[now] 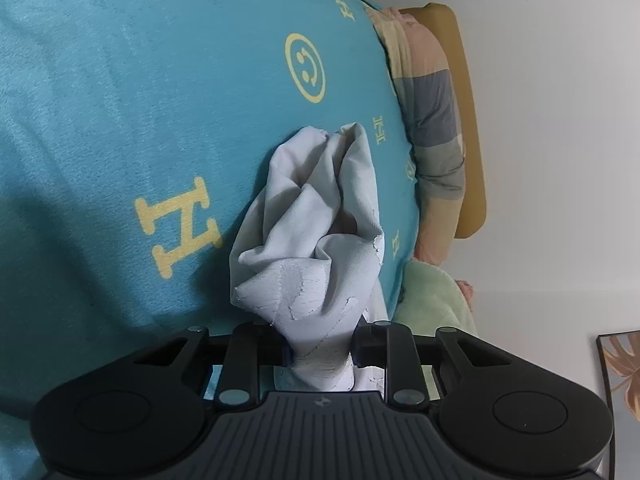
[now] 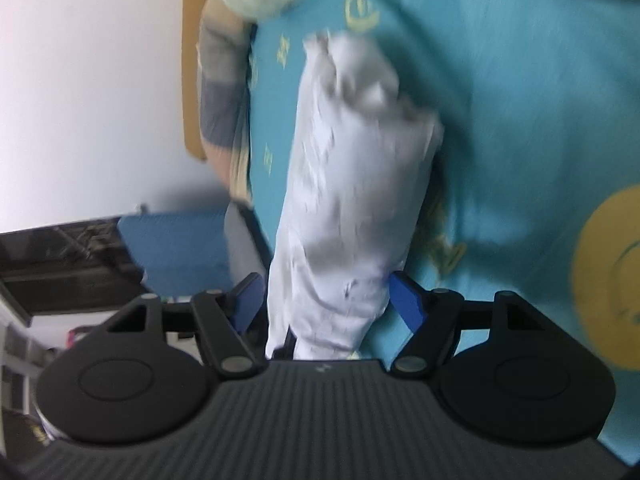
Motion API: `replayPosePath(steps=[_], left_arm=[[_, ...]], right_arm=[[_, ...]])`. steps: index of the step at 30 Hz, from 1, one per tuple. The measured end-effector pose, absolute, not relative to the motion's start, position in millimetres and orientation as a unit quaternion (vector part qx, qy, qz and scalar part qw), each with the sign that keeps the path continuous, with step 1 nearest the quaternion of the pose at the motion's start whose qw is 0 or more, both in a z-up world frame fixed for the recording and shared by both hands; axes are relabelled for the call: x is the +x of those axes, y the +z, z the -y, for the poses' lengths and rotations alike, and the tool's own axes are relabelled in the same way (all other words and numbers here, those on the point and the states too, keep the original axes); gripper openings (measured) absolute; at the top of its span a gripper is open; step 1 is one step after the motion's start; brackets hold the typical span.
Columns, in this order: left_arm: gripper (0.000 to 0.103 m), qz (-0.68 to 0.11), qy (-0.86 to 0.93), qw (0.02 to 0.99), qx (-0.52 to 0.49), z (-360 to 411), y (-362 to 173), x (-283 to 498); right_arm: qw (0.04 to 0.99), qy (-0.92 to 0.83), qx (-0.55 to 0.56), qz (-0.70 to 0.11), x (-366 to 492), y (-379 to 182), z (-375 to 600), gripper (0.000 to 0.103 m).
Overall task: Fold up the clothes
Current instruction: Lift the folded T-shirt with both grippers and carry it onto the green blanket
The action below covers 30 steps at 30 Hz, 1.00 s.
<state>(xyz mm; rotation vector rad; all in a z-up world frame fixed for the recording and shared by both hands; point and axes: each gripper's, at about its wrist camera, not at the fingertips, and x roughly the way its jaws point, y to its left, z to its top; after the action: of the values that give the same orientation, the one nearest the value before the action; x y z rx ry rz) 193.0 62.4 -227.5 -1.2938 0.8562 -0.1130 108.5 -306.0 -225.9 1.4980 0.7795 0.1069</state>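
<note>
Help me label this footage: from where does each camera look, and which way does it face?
Left wrist: on the left gripper, looking along its fingers, which pinch the white garment, over the teal blanket.
Right wrist: on the right gripper, blurred, its blue pads spread around the white garment.
Shared: garment, blanket, striped pillow, white wall.
</note>
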Motion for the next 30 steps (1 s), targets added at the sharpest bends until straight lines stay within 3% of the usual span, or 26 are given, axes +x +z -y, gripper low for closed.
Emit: replayPosePath(steps=[4,7,11,14,25,30], left_arm=[[0.025,-0.384,-0.050,0.712,-0.585,-63,-227,192],[0.025,-0.383,-0.050,0.712,-0.586,-64,-226,191],[0.025,-0.384,-0.049,0.712,-0.586,-66,-224,188],[0.025,-0.383,-0.050,0.708,-0.591,-68,-217,186],[0.024,-0.407,-0.099,0.701,-0.577,-50,-126,159],[0.024,-0.453,-0.129,0.705,-0.530,6,-79,149]], right_arm=[[0.693,0.004,0.639,-0.335,113,-225,310,0.071],[0.710,-0.025,0.630,-0.313,113,-225,321,0.064],[0.728,-0.032,0.614,-0.303,113,-221,324,0.037],[0.744,-0.027,0.599,-0.294,111,-213,322,0.028],[0.771,0.009,0.594,-0.231,62,-131,338,0.024],[0.766,-0.011,0.605,-0.216,17,-94,382,0.024]])
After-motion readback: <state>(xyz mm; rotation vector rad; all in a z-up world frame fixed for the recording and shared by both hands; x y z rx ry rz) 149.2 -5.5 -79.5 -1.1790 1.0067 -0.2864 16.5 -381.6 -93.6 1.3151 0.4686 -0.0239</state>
